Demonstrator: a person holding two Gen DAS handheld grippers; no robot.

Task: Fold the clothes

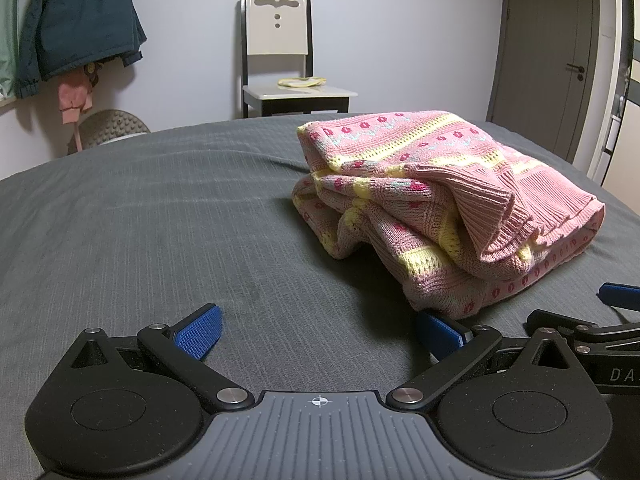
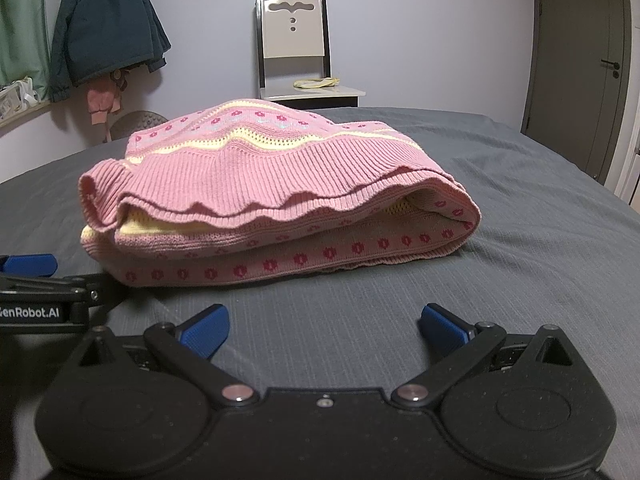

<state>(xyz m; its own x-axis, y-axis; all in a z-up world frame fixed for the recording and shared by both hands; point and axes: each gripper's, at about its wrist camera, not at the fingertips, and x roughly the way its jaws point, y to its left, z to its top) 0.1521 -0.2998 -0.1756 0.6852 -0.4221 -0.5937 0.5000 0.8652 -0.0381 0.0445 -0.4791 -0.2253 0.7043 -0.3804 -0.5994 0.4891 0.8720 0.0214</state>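
Note:
A pink knitted sweater with yellow bands and red flower motifs lies folded in a thick bundle on the grey bed. My left gripper rests low on the cover, open and holding nothing; the sweater's near corner lies just ahead of its right fingertip. In the right wrist view the same sweater shows its ribbed hem toward me. My right gripper stands open and empty a short way in front of that hem. Each gripper's blue pads appear at the edge of the other's view.
A white chair with a dark frame stands past the bed's far edge, a small yellow cloth on its seat. Dark and pink clothes hang on the left wall. A grey door is at the right.

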